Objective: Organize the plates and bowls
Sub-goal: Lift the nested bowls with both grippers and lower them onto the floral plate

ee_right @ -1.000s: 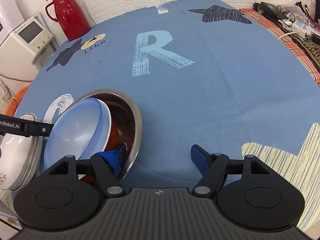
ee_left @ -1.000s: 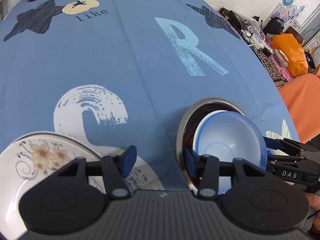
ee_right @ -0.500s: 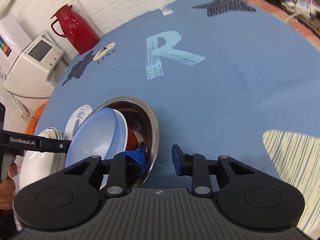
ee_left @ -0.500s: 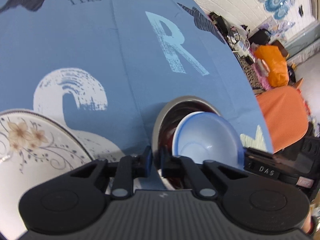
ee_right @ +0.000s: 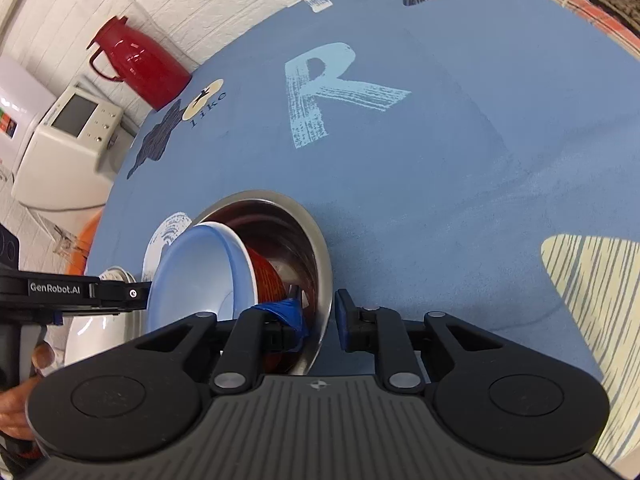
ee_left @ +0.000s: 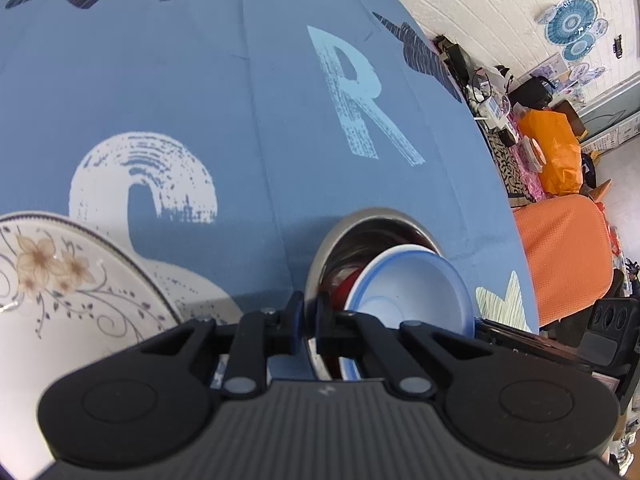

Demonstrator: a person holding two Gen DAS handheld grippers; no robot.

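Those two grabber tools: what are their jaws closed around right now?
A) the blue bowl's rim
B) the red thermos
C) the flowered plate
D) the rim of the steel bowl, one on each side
D: the left gripper and the right gripper each straddle the wall of the steel bowl, which has the blue bowl tilted inside.

Both grippers, left gripper (ee_left: 307,322) and right gripper (ee_right: 320,316), have black ribbed bodies, silver pivot screws, blue finger pads (ee_right: 294,314); white "GenRobot.AI" lettering.

Right tongs (ee_right: 320,316) straddling steel bowl (ee_right: 320,240) rim, blue bowl (ee_right: 192,272) tilted inside
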